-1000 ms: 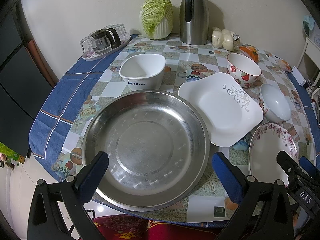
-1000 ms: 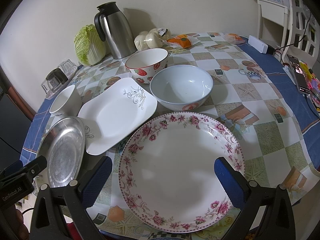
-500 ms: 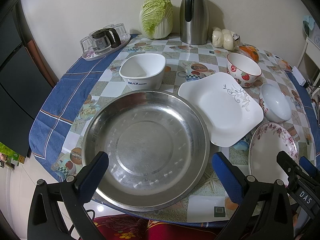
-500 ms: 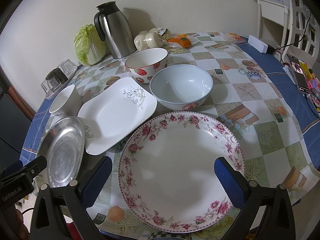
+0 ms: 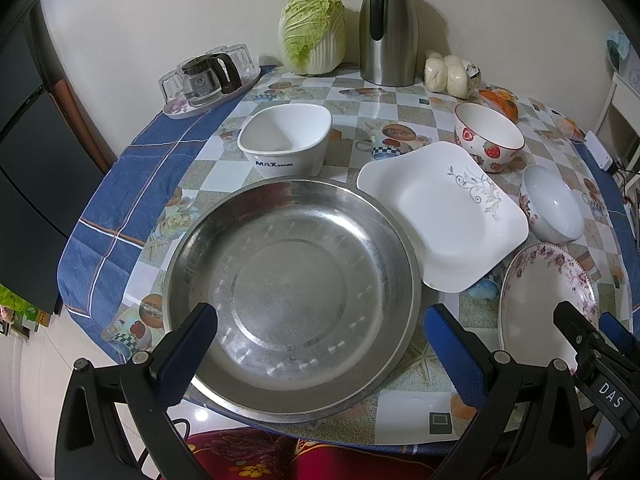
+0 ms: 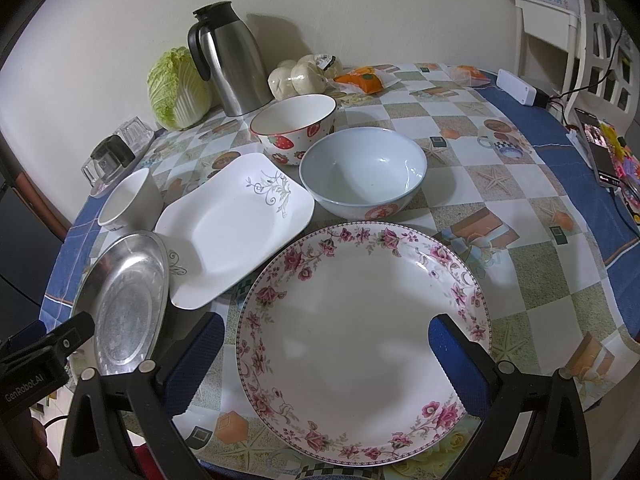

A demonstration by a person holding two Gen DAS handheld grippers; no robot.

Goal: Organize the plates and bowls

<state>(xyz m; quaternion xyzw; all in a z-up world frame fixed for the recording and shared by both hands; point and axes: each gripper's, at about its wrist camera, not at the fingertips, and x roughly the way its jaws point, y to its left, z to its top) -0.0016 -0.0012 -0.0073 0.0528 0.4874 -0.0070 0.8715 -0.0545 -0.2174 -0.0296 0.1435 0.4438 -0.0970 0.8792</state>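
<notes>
Round stainless-steel pan [image 5: 292, 296]: dull brushed metal, scuffed, faint dimples, soft sheen.
Square white ceramic plate with grey scroll motif [image 5: 444, 216]: smooth glaze, glossy.
Round white ceramic plate with pink floral rim [image 6: 360, 320]: glazed, lightly reflective.
Pale blue round ceramic bowl [image 6: 362, 172]: high gloss, bright highlights.
Strawberry-patterned white ceramic bowl [image 6: 294, 128]: glazed.
Square white bowl printed "MAX" [image 5: 286, 142]: smooth, satin; ceramic or plastic, cannot tell.
Steel carafe with black plastic handle [image 5: 388, 26]: brushed metal.
Chequered table cover [image 6: 500, 200]: slick, shiny, plastic-like.
Blue cloth [image 5: 116, 200] at the table's edge: woven, matt.
Gripper pads, blue [image 5: 186, 354]: matt, ribbed; black frames, matt plastic.
</notes>
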